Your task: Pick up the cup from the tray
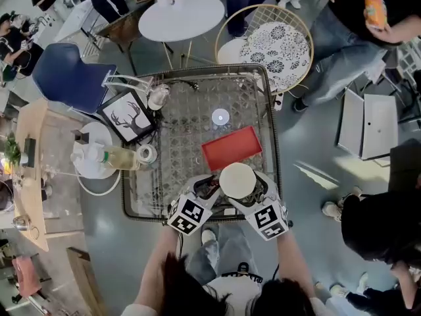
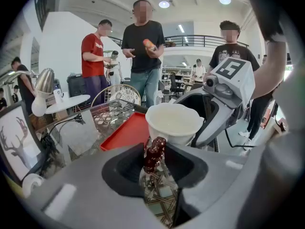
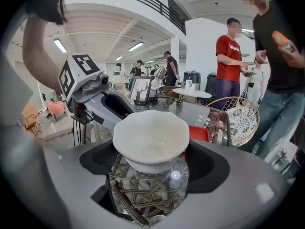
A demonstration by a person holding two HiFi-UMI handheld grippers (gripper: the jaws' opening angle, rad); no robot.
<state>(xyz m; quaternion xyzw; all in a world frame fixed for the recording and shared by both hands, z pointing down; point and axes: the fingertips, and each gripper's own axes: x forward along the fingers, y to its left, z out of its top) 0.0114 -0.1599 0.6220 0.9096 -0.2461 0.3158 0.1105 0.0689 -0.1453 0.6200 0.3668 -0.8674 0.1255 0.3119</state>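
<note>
A white cup (image 1: 237,180) with a wavy rim sits between the jaws of my right gripper (image 1: 240,188), which is shut on it near the glass table's front edge. From the right gripper view the cup (image 3: 151,138) fills the gap of the right gripper (image 3: 151,152), above the woven-pattern tabletop. The red tray (image 1: 231,147) lies just beyond it with nothing on it. My left gripper (image 1: 205,189) is close on the cup's left. In its own view the left gripper (image 2: 155,160) is shut on a small dark red knobbly piece (image 2: 154,152), with the cup (image 2: 172,122) right ahead.
A deer picture frame (image 1: 125,118), a bottle (image 1: 122,157) and a tape roll (image 1: 146,153) stand at the table's left side. A round white table (image 1: 181,16) and a wire chair (image 1: 273,45) are beyond. Several people stand around, one near the far right corner.
</note>
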